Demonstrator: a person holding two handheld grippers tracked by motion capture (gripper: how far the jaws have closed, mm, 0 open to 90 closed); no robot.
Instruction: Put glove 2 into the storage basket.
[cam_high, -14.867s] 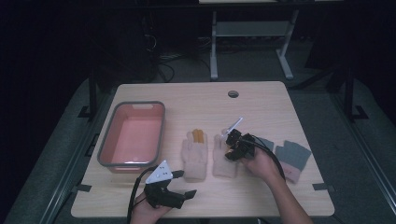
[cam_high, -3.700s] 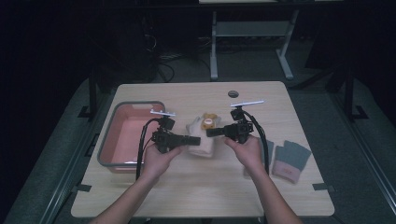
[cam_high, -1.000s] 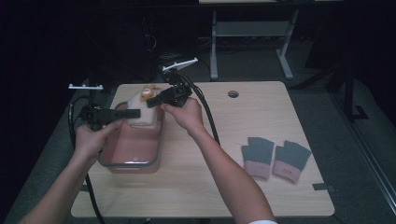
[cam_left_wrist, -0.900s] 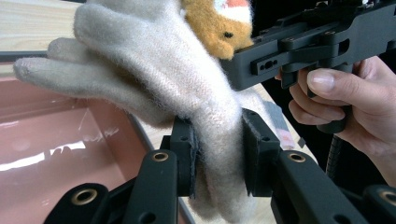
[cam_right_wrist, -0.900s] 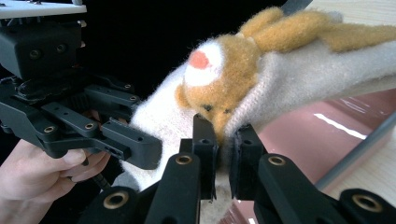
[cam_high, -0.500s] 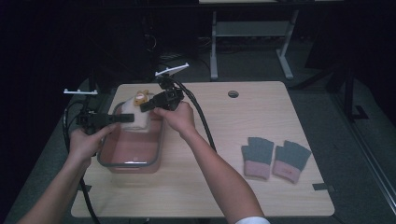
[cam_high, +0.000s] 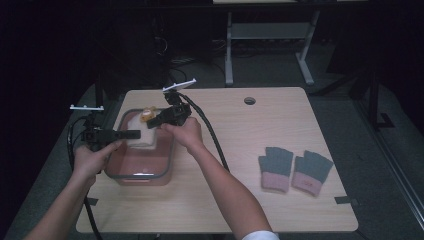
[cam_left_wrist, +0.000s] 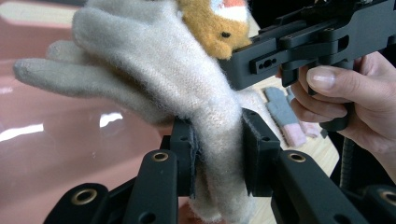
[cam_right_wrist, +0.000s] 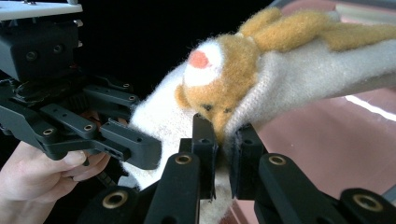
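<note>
We hold the cream glove (cam_high: 139, 134) (an orange animal face (cam_right_wrist: 219, 86) on it) above the pink tub (cam_high: 141, 169) at the table's (cam_high: 280, 200) left. Our left gripper (cam_high: 134, 134) and right gripper (cam_high: 152, 123) are both clamped on it. The grey gloves (cam_high: 295, 169) lie well apart, right.

Cream gloves (cam_high: 141, 134), once flat mid-table, now carried lower over pink tub (cam_high: 141, 170); both tools clamped on them.
</note>
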